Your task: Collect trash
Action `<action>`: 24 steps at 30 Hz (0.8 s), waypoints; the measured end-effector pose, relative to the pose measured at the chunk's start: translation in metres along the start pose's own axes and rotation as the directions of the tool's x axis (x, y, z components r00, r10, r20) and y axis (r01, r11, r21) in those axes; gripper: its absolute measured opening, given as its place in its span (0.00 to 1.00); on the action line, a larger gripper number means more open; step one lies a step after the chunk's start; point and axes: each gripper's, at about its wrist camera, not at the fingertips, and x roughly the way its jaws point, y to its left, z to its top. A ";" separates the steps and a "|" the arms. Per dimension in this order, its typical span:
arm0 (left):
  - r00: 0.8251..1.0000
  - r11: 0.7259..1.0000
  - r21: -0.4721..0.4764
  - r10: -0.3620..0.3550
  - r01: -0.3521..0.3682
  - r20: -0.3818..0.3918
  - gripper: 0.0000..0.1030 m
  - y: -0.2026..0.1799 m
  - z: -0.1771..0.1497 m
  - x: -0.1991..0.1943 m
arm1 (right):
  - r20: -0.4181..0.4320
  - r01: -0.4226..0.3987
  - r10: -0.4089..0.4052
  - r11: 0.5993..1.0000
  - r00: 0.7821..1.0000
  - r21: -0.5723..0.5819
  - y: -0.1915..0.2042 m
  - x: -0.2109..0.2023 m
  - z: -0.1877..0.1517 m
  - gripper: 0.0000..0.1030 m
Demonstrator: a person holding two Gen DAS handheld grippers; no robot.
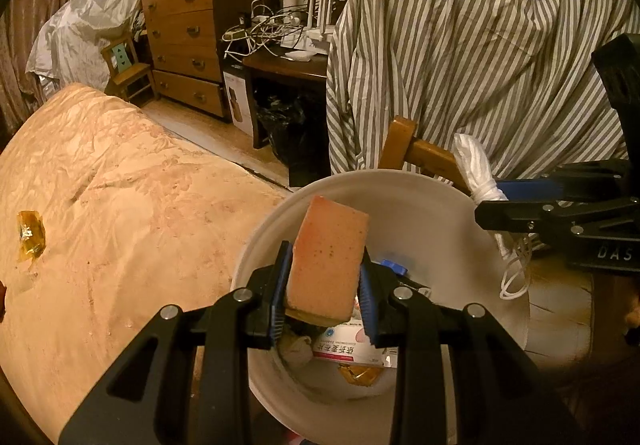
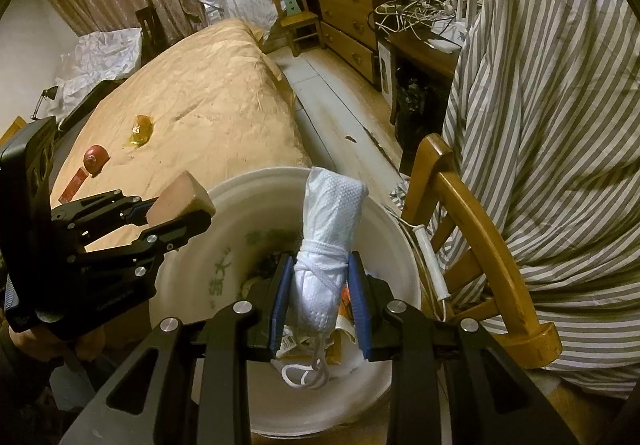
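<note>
Left hand-held gripper (image 1: 325,285) clamping a pink sponge (image 1: 328,259) above a white trash bucket (image 1: 440,213), right hand-held gripper (image 2: 320,291) clamping a rolled white face mask (image 2: 326,245) over it, amber wrapper (image 2: 140,129) on the bed (image 2: 208,85).

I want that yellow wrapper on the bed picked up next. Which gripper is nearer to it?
Left. The left gripper, holding the sponge, is at the bin's bed-side rim, towards the yellow wrapper. The right gripper, holding the rolled mask, is at the chair side.

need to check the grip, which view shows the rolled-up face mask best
Right wrist: the face mask sits centered between that gripper's blue pads, straps dangling. Left wrist shows only its end poking past the right gripper.
</note>
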 end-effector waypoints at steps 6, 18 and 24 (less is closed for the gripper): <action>1.000 1.000 -0.010 0.013 -0.013 -0.001 0.49 0.004 0.000 0.000 | 0.007 -0.001 0.001 1.000 1.000 0.010 0.001 0.003 0.001 0.31; 0.999 0.999 -0.015 0.039 -0.039 0.001 0.69 0.007 -0.003 0.000 | 0.033 -0.020 0.019 0.999 0.999 0.026 0.001 0.001 0.002 0.46; 0.999 0.999 -0.018 0.044 -0.043 0.008 0.69 0.008 -0.004 -0.005 | 0.045 -0.024 0.023 0.999 0.999 0.024 0.006 -0.002 0.000 0.47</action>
